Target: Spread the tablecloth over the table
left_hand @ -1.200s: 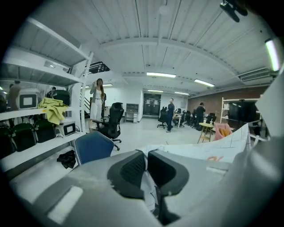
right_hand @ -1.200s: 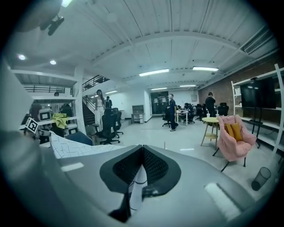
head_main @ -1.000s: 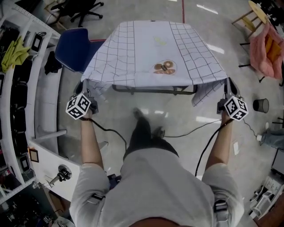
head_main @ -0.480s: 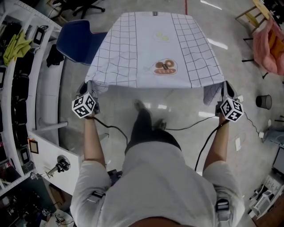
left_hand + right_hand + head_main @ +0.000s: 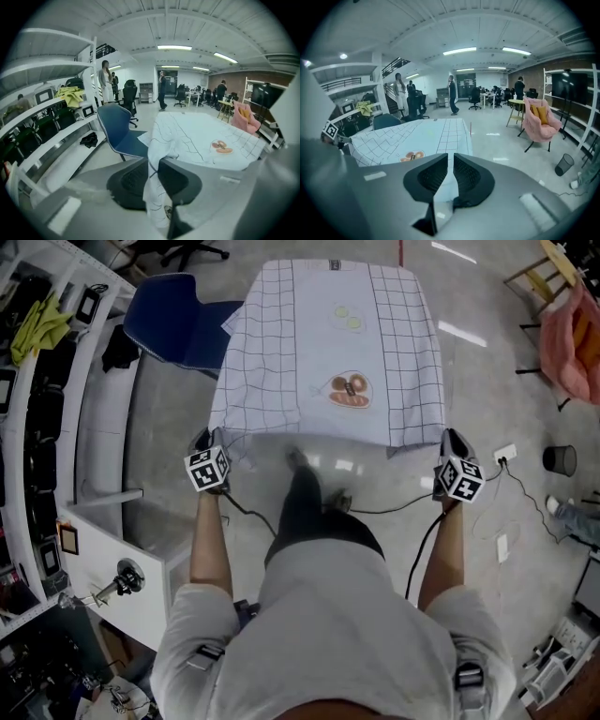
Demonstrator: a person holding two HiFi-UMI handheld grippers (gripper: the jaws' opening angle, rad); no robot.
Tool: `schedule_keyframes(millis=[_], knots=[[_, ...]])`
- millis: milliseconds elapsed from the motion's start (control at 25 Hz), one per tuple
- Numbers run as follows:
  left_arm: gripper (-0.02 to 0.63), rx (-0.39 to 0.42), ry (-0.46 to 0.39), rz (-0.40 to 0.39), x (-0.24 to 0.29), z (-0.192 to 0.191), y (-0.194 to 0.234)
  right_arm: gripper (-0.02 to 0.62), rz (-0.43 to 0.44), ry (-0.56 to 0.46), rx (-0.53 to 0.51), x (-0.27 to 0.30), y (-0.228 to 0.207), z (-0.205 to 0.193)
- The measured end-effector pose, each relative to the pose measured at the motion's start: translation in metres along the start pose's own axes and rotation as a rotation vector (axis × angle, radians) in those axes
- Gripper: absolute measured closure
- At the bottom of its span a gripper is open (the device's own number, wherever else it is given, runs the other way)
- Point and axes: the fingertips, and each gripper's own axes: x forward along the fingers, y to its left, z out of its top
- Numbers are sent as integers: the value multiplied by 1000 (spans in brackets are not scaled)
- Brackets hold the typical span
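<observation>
Your left gripper is clamping the tablecloth by its near corner. Your right gripper has just been opening, hem lying loose between its jaws. The cloth is covering the worktop, so try letting both corners drop evenly.

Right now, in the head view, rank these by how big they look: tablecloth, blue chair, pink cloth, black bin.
1. tablecloth
2. blue chair
3. pink cloth, cut off by the frame edge, so judged on its visible part only
4. black bin
</observation>
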Motion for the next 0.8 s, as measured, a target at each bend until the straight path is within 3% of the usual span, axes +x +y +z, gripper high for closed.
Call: schedule_keyframes(millis=[120, 280, 360, 440, 520, 680, 800], knots=[[537, -17, 20, 35, -1, -13, 0, 552, 30, -25, 38, 4, 14, 5], [534, -37, 51, 116, -6, -30, 12, 552, 84, -58, 5, 10, 43, 20], [534, -83, 26, 189, -16, -33, 27, 555, 110, -85, -15, 10, 59, 25], [536, -154, -39, 200, -24, -17, 29, 588, 128, -129, -53, 6, 79, 43], [586, -166, -133, 119, -26, 20, 2, 589, 159, -190, -112, 3, 107, 72], [586, -4, -283, -106, -28, 79, -112, 589, 218, -289, -210, -5, 171, 104], [586, 22, -365, -226, -34, 115, -191, 589, 226, -369, -247, -19, 201, 129]])
